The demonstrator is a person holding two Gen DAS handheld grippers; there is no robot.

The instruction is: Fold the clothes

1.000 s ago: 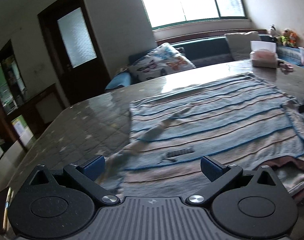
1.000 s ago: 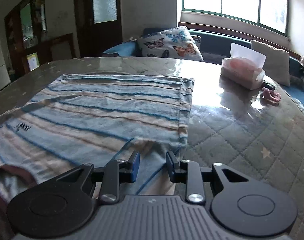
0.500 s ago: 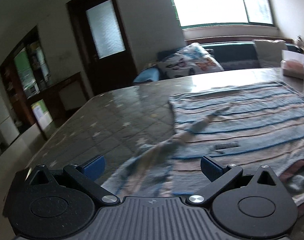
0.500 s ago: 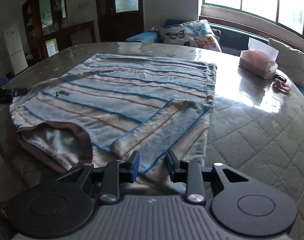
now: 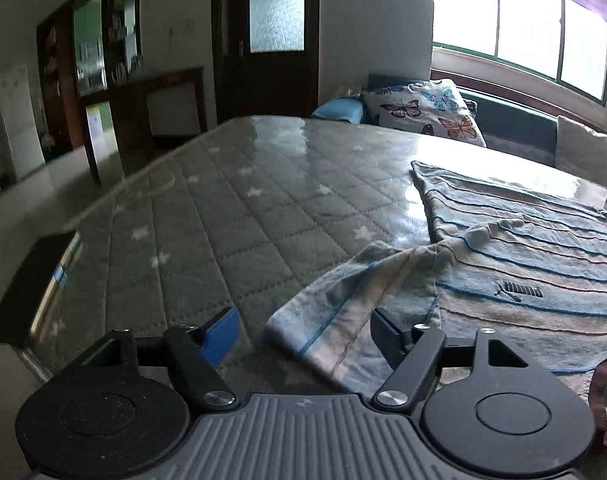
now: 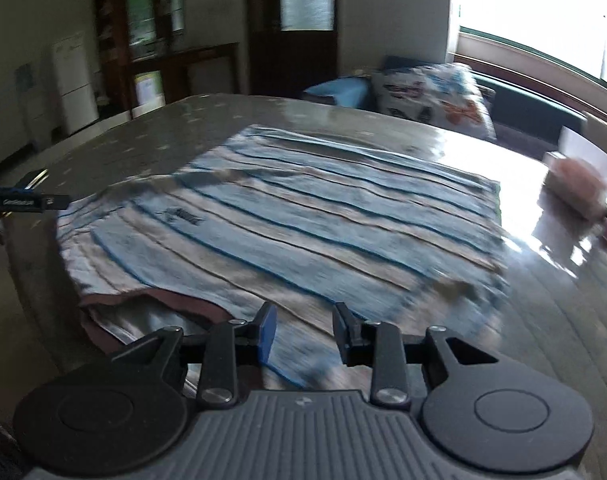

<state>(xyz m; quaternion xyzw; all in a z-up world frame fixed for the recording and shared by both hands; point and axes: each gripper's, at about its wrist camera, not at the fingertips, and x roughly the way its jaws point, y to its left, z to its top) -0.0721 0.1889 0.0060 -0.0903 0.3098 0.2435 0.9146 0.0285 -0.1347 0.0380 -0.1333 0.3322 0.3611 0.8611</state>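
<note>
ITEM: striped shirt (image 5: 515,256), qty 1. Lies flat on counter (image 5: 231,208), chest logo up, maroon collar at near edge. L sleeve (image 5: 367,300) spread outward on counter, not tucked. R-side sleeve looks turned in over the body in right wrist view; blurred, not certain.

PROGRESS (judged): part-way at most. Body still full width, no lengthwise or crosswise fold visible. Left to do: L sleeve in, then body folds.

TOOLS, qty 2:
- left tool (image 5: 303,330): jaws wide apart, gripping nothing; sleeve cuff lies betw. them.
- right tool (image 6: 303,334): jaws apart w/ moderate gap, empty, over shirt's near edge.

OTHER: tissue box (image 6: 579,188) qty 1, far R of counter; butterfly cushion (image 5: 423,110) qty 1; dark flat object (image 5: 35,280) qty 1 at counter's L edge, kind unclear.
</note>
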